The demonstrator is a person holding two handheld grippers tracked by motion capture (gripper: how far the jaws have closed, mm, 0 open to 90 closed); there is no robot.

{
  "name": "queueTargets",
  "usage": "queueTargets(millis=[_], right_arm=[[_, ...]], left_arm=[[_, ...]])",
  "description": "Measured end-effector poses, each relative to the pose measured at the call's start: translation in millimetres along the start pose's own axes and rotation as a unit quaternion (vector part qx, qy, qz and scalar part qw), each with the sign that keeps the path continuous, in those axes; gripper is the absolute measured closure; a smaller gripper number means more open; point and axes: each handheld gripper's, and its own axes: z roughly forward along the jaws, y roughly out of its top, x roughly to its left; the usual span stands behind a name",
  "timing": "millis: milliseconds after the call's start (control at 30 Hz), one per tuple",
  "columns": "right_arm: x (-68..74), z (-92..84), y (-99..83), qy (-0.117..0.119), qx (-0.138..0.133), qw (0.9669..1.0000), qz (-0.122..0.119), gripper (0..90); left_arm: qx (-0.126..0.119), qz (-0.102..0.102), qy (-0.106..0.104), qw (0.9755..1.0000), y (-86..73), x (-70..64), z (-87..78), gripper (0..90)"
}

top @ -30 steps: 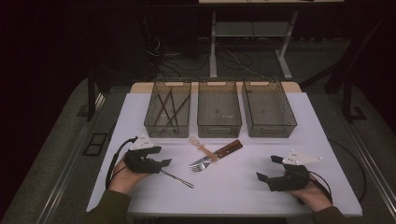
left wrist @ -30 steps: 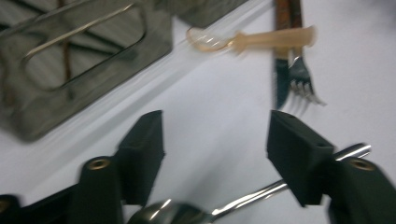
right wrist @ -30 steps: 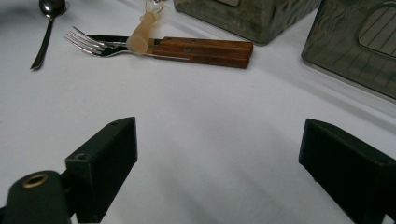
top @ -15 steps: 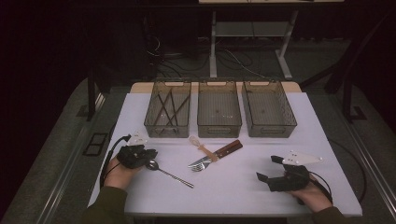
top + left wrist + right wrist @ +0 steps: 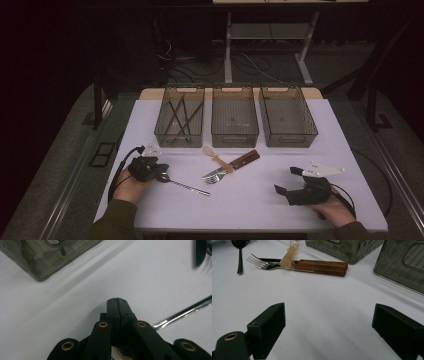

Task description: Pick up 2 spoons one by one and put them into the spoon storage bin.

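On the white table (image 5: 260,205), the spoon (image 5: 185,311), handle running rightward, is being crowded at its bowl end by the left gripper (image 5: 116,300), its jaws, just closing, being pressed together with nothing seen between the tips.

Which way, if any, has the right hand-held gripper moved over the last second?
No. The right hand-held gripper lies where it did, short of the right-hand bin by the same gap in the high view, its jaws open.

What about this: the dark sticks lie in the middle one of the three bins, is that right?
Not quite. The dark sticks lie in the left bin of the three, not in the middle one. The high view shows it.
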Motion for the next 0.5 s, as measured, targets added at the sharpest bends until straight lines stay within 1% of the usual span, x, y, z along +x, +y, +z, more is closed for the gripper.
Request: queueTargets(millis=[167, 200, 500], right_arm=[[0.0, -0.1, 0.0, 0.000, 0.000, 1.0000, 0.000, 11.1], [-0.2, -0.2, 0.0, 0.000, 0.000, 1.0000, 0.000, 11.1], [0.0, -0.6, 0.2, 0.001, -0.001, 1.0000, -0.001, 11.1]], left_arm=[[0.002, -0.007, -0.001, 1.0000, -3.6, -0.8, -3.6, 89.6], [0.006, -0.009, -0.001, 0.9999, -4.1, -1.0, -5.0, 89.6], [0.002, -0.015, -0.006, 0.9999, -10.9, -4.7, -11.1, 89.6]])
